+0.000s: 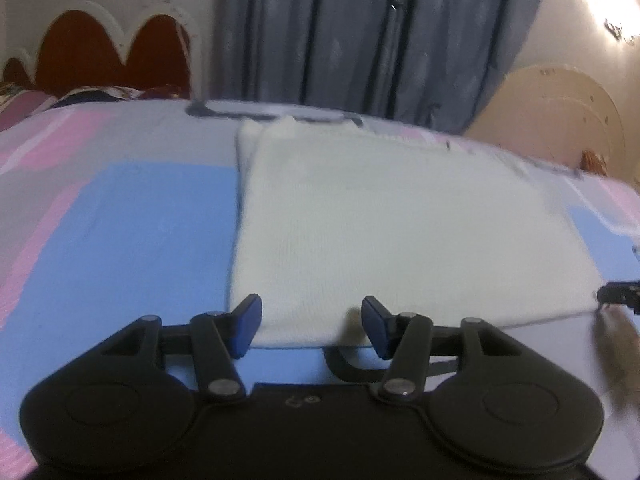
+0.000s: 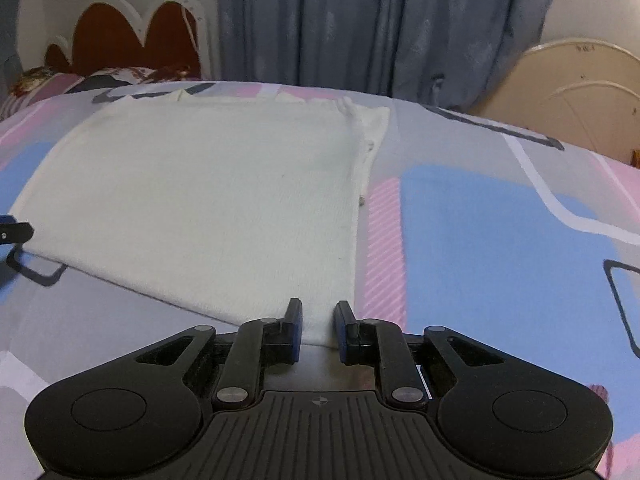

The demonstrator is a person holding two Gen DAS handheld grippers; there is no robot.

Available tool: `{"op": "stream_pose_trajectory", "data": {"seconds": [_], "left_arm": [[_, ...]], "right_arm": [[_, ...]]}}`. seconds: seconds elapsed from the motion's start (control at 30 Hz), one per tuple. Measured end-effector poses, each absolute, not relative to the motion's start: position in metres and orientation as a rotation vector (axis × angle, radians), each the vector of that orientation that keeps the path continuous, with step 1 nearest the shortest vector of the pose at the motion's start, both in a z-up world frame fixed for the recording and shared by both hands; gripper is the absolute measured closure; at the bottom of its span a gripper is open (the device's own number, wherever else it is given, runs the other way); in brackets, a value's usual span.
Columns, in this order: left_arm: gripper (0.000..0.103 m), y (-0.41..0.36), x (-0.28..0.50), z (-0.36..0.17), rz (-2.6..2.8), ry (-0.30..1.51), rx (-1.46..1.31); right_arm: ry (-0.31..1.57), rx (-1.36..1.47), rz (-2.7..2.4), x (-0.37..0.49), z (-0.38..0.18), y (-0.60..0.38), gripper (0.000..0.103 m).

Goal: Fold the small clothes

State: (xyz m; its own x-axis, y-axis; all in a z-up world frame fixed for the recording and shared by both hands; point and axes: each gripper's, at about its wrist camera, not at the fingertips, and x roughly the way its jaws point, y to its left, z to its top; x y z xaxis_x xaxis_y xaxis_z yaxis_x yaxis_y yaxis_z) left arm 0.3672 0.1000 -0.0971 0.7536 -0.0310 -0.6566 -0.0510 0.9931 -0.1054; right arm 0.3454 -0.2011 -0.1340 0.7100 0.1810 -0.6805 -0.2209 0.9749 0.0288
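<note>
A cream knitted garment [image 1: 384, 220] lies flat on the patterned bedsheet [image 1: 120, 220], side parts folded in. My left gripper [image 1: 311, 322] is open, its blue pads either side of the garment's near left corner. In the right wrist view the garment [image 2: 208, 200] fills the middle left. My right gripper [image 2: 318, 326] is partly closed, the garment's near right corner between its pads with small gaps showing each side. The right gripper's tip shows at the left wrist view's right edge [image 1: 618, 294]; the left gripper's tip shows at the right wrist view's left edge [image 2: 14, 230].
The bed carries a pink, blue and grey sheet [image 2: 500, 220]. A red headboard with white trim [image 1: 108, 48] stands at the far left, grey-blue curtains [image 1: 360, 32] behind the bed, a cream cabinet [image 2: 580, 88] at the far right. Pillows [image 1: 24, 100] lie far left.
</note>
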Motion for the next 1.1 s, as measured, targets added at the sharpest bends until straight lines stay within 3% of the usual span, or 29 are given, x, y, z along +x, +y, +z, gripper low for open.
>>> {"op": "stream_pose_trajectory", "data": {"seconds": [0.17,0.23,0.3,0.33,0.57,0.97,1.0,1.03,1.1], "left_arm": [[0.054,0.113,0.336,-0.093,0.048,0.691,-0.29],[0.067,0.121,0.328,-0.099,0.057,0.678,-0.417],[0.067,0.13,0.332,-0.112,0.077,0.693,-0.581],[0.066,0.133,0.334,-0.117,0.09,0.697,-0.636],[0.064,0.152,0.352,-0.142,0.12,0.572,-0.91],[0.067,0.138,0.398,-0.152,0.144,0.458,-0.948],[0.074,0.139,0.401,-0.152,0.143,0.459,-0.955],[0.092,0.14,0.401,-0.153,0.151,0.468,-0.957],[0.097,0.144,0.401,-0.157,0.151,0.487,-0.989]], "right_arm": [[0.653,-0.028,0.274,0.317,-0.117,-0.2,0.087],[0.635,0.001,0.288,0.311,-0.113,-0.199,0.087],[0.611,0.033,0.313,0.313,-0.109,-0.192,0.092],[0.604,0.046,0.324,0.313,-0.104,-0.19,0.103],[0.561,0.099,0.385,0.329,-0.09,-0.171,0.103],[0.599,0.167,0.441,0.442,-0.119,-0.093,0.103],[0.603,0.167,0.44,0.446,-0.122,-0.091,0.103],[0.608,0.168,0.442,0.449,-0.123,-0.09,0.103],[0.609,0.168,0.449,0.452,-0.126,-0.088,0.103]]}}
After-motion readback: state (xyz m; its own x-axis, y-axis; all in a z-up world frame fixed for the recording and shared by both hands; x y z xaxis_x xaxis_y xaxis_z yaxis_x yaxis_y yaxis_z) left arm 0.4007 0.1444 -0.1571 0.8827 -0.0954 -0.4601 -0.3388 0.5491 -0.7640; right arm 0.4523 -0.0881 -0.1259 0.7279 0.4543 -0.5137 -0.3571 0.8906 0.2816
